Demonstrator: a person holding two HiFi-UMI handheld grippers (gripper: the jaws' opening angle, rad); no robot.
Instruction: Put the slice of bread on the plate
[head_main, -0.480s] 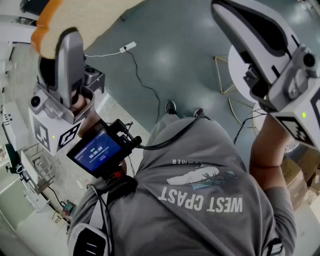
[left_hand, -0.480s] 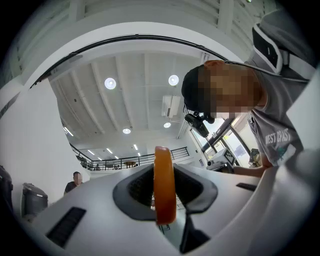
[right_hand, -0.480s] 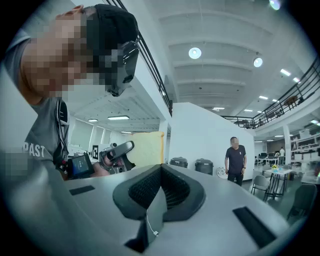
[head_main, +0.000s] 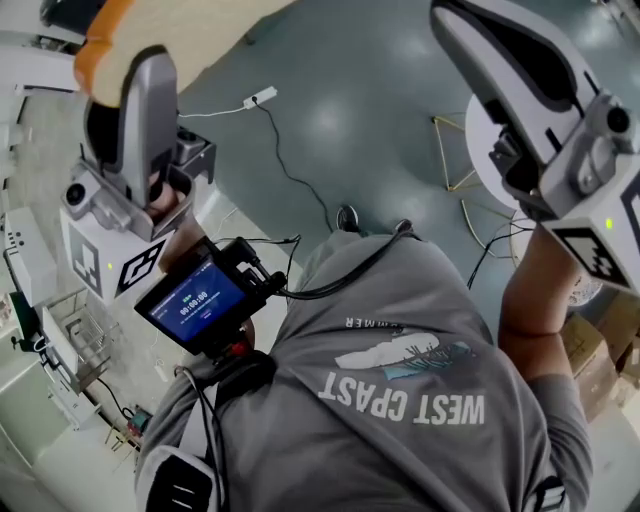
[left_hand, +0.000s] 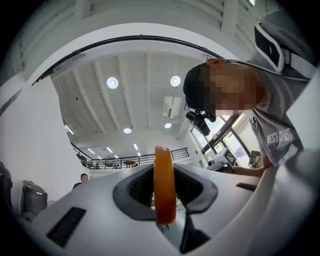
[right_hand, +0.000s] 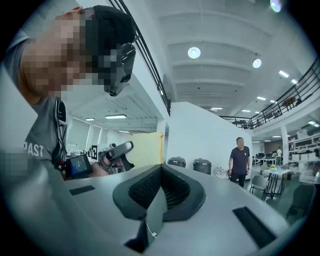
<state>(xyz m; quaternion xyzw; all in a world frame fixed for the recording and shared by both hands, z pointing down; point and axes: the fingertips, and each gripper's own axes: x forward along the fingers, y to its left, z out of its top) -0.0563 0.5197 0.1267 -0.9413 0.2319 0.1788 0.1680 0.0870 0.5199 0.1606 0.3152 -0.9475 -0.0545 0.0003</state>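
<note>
Head view, upper left: left gripper (head_main: 135, 75) raised and tilted upward, clenched on the slice of bread (head_main: 170, 25). Orange crust toward the frame edge, pale crumb running out of the top of the frame.

Left gripper view confirms the grip: slice (left_hand: 164, 185) stands edge-on between the two dark pads, pinched near one side, most of it sticking out past the jaws (left_hand: 164, 172). Probably gripped by the edge so the flat face stays free to be laid down.

Right gripper view, left of centre: same slice (right_hand: 145, 147) seen face-on as a pale yellow square above the left gripper (right_hand: 116, 150), well clear of any surface.

Head view, upper right: right gripper (head_main: 460, 30) held level and apart from the bread. In its own view, jaws (right_hand: 161, 170) pressed together with nothing between them. Likely kept idle and out of the way, since one gripper is enough for a light slice.

No plate found in any view. Round white table (head_main: 478, 150) partly hidden behind the right gripper; top surface not readable. Small screen (head_main: 195, 300) at the person's chest, cable (head_main: 290, 170) across the floor below.

Judged as the carry stage: bread lifted, placement not yet begun. Risk noted: soft slice may bend or tear at the pinch if swung fast.
</note>
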